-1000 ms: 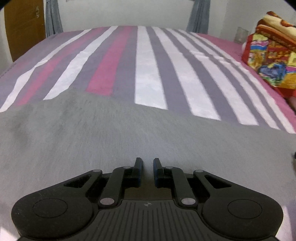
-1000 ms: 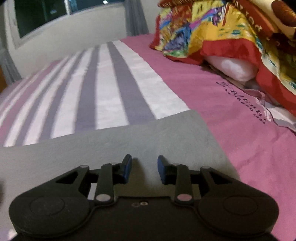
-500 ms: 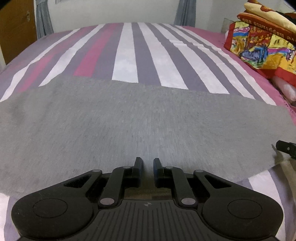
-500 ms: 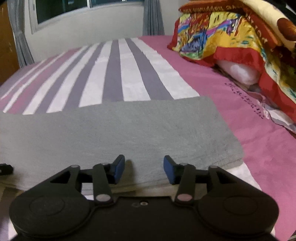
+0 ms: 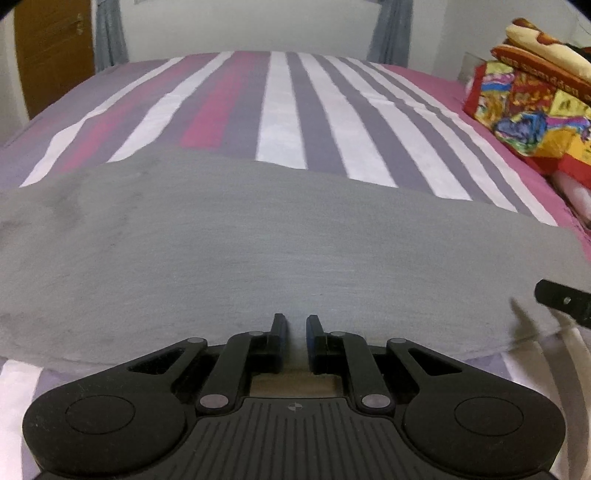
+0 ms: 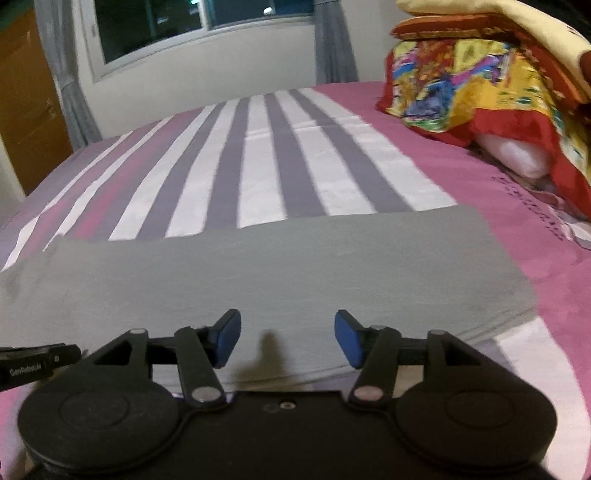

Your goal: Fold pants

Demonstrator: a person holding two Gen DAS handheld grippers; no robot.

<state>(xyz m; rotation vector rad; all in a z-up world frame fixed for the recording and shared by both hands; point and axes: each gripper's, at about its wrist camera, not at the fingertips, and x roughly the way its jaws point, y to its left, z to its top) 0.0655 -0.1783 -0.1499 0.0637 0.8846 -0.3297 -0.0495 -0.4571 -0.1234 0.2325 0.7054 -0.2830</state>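
Observation:
The grey pants [image 5: 280, 251] lie folded in a long flat band across the striped bed, also seen in the right wrist view [image 6: 258, 273]. My left gripper [image 5: 295, 326] is at their near edge with its jaws nearly together; I cannot tell if cloth is pinched between them. My right gripper [image 6: 287, 334] is open and empty, just above the near edge of the pants towards their right end. The right gripper's tip shows at the right edge of the left wrist view [image 5: 561, 301]. The left gripper's side shows at the left of the right wrist view [image 6: 33, 363].
The bed [image 5: 280, 110] has a sheet with pink, white and purple stripes and a pink border [image 6: 480, 177]. A pile of bright bedding and pillows [image 6: 491, 81] sits at the right. A wooden door [image 5: 51, 55] and a window [image 6: 184, 26] are behind the bed.
My right gripper's jaws have opened wider and let go of the pants. Both grippers have drawn back to the near edge, and the pants now lie flat.

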